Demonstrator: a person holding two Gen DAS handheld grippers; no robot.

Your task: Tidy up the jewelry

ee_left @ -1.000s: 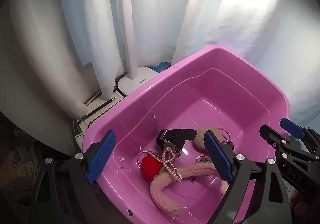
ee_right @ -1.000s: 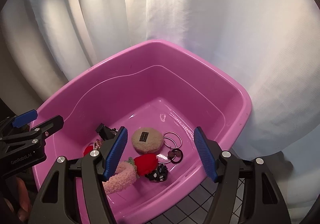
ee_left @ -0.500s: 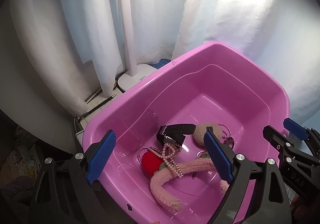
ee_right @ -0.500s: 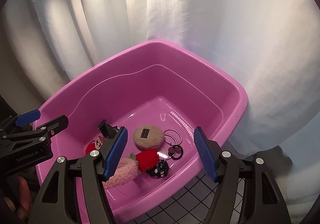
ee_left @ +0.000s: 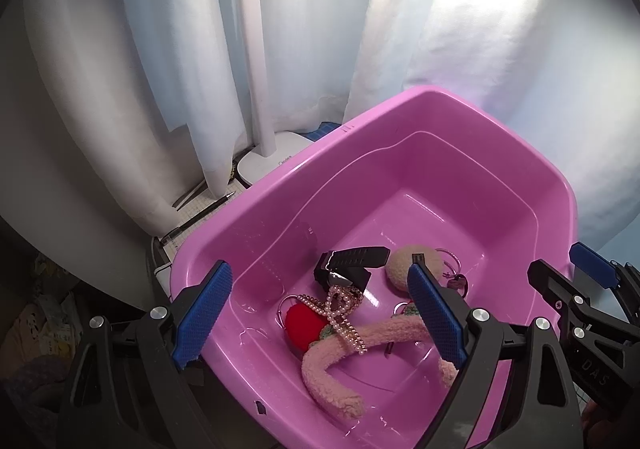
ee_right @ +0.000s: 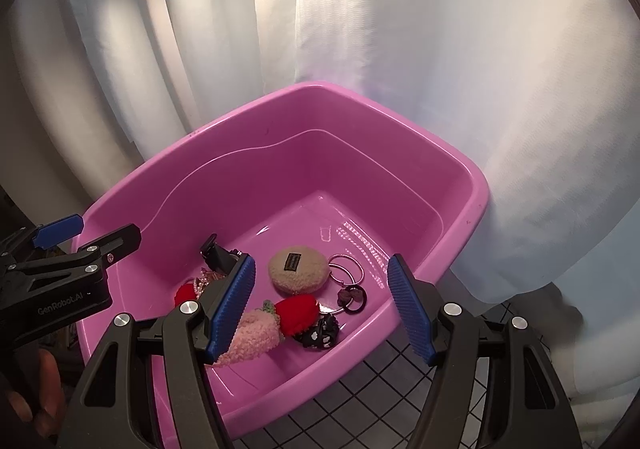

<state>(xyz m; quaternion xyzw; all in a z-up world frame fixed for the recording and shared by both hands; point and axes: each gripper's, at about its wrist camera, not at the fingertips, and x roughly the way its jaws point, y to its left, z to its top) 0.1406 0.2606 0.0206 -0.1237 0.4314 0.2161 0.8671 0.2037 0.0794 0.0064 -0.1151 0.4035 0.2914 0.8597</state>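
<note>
Two grippers: we hold both over the near rim of the pink tub (ee_left: 460,121), and neither has hold of anything.
Left gripper (ee_left: 320,313): we keep its jaws spread wide; the pearl necklace (ee_left: 340,307) lies far below them, untouched.
Right gripper (ee_right: 320,305): its jaws stand partly open with nothing between the pads.
Change: we see almost none against the earlier views; the tub sits slightly differently in each frame, but the openings and the pile look the same.
Meaning: we judge that we are paused before a pick, with no item yet chosen or sorted.
Tub contents: everything is heaped at our end, and the far half of the floor lies bare.
Pile: the necklace drapes across a fuzzy pink headband (ee_left: 360,345) and a red plush charm (ee_left: 302,323), just in front of a black watch (ee_left: 352,267).
Right of pile: a beige plush disc (ee_right: 298,275) touches its metal key rings (ee_right: 346,269); a second red plush charm (ee_right: 298,311) and a small black-and-white charm (ee_right: 320,335) lie nearer.
Outside: a white lamp base (ee_left: 272,161) stands behind the tub, before the white curtain (ee_left: 160,49).
</note>
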